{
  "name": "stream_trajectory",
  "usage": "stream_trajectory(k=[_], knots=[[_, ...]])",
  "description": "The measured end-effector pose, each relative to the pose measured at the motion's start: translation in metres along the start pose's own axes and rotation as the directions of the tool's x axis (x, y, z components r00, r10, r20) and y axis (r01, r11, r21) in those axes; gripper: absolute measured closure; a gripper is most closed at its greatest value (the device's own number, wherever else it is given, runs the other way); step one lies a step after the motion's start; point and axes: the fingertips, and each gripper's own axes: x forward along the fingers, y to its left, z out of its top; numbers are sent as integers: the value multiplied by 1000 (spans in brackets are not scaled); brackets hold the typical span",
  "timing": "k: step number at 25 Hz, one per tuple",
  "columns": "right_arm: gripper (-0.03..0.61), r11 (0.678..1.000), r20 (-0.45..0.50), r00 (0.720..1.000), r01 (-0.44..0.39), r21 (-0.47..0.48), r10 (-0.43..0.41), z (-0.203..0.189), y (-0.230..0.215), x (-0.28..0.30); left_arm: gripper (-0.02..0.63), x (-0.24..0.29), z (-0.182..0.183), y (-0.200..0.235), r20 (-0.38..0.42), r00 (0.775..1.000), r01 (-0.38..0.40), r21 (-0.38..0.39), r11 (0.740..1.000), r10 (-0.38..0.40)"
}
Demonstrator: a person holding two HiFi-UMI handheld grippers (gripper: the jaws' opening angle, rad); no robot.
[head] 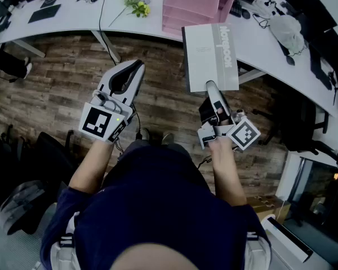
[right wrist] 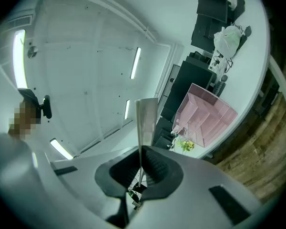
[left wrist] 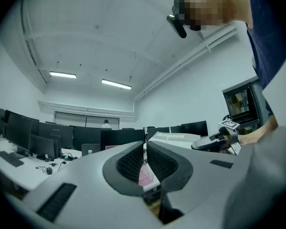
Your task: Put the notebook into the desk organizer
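Gripping the notebook by its near edge, my right gripper has its jaws clenched on the thin cover, and the book sticks straight out ahead of the jaws, flat, cover up. Its far end reaches over the edge of the white desk. The pink organizer stands on that desk just beyond the book's far end, slightly to the left of my right gripper's line, and the notebook is not yet in it. My left gripper hangs off to the left, well apart from the book, jaws closed together with nothing between them, over the wood floor. Some yellow flowers lie on the desk ahead of it.
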Motion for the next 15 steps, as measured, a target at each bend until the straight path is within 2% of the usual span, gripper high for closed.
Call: stream_trajectory(k=[15], knots=[[566,1000,5,1000,-14,-6,14,4,1,-6,571,1,1,-12,-1,1000,7,9,1000,-7]])
